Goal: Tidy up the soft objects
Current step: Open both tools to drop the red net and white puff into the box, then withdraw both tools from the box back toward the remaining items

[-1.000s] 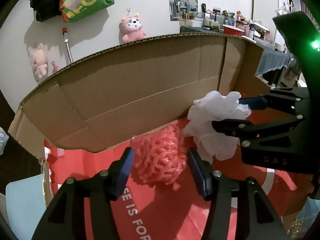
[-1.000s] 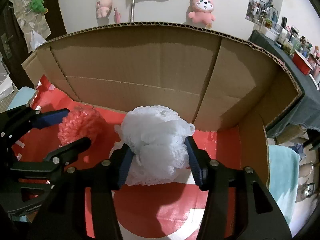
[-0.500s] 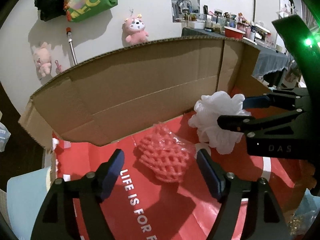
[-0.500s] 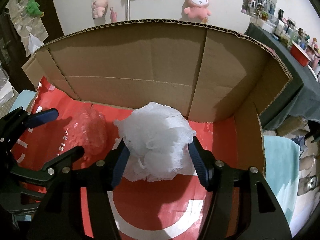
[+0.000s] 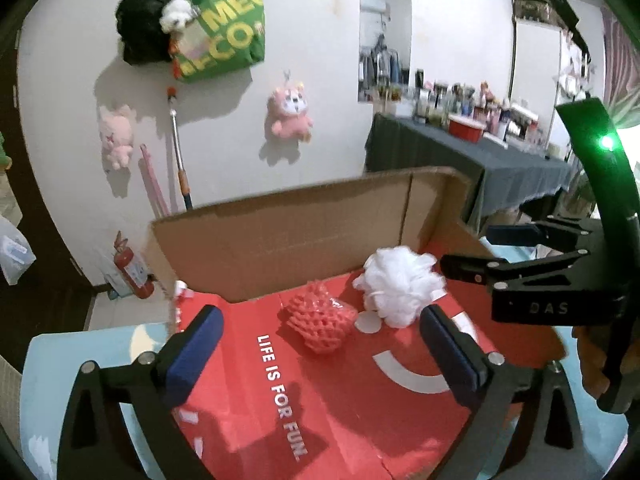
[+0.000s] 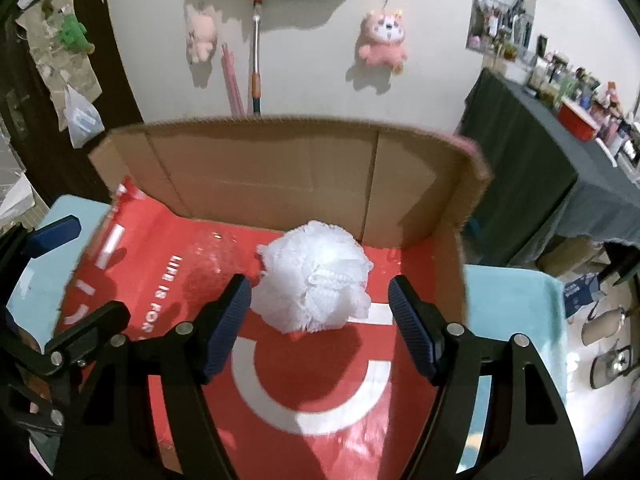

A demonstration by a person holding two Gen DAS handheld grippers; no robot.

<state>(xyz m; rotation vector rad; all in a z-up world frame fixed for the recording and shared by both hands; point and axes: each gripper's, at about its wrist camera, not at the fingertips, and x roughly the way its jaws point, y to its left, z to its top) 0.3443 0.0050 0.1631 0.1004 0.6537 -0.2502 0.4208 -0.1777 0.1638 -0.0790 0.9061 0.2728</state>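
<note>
Watching both claws, we see the left claw [image 5: 318, 354] opening with nothing between its pads, and the right claw [image 6: 320, 322] opening around, not pressing, the white mesh pouf [image 6: 316, 282]. Pouf and pink foam net [image 5: 320, 322] lie just beside each other on the slick red floor of the cardboard box [image 6: 280, 168] — both feather-light (frilly, springy), so a brushing pad could snag or roll them.

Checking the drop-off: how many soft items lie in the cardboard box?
2: a white mesh bath pouf near the back wall, and a pink foam net beside it. Nothing seems hidden.
</note>
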